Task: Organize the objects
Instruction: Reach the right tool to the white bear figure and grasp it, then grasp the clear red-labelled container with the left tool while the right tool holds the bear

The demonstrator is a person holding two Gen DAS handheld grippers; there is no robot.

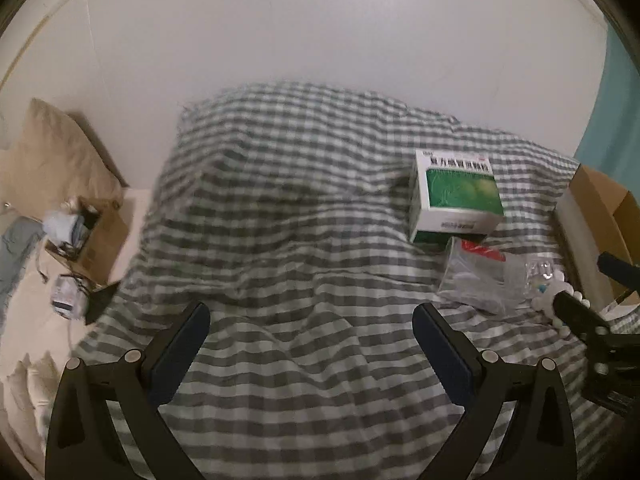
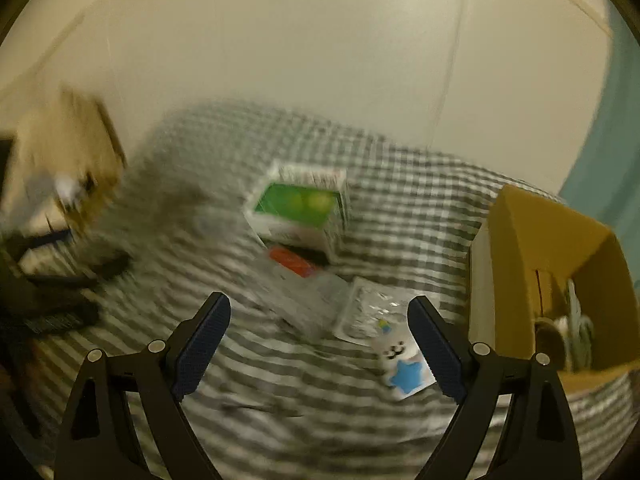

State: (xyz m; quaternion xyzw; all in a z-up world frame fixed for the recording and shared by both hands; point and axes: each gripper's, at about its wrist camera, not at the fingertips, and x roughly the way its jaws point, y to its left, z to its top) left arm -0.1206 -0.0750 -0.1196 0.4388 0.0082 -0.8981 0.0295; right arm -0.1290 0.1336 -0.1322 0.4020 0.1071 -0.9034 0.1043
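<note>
A: Green box (image 2: 298,210) mid-bed (image 2: 400,200): rigid, light; we'd pinch its side walls. Clear bag (image 2: 296,300) before it: limp, slippery.

B: Sticker pack (image 2: 404,364) flat, take an edge. Both hand-held grippers (image 1: 310,344) (image 2: 318,344) spread, holding nothing.

A wide stretch of rumpled checked bedspread (image 1: 280,240) lies bare toward the bed's left edge and near side, giving a gripper open room to pass. Toward the right edge, a green and white box (image 1: 456,196) stands with a clear plastic bag (image 1: 476,276) touching its near side, and a small packet with a blue star (image 2: 404,368) just beyond. An open cardboard box (image 2: 560,264) blocks the right edge itself.
</note>
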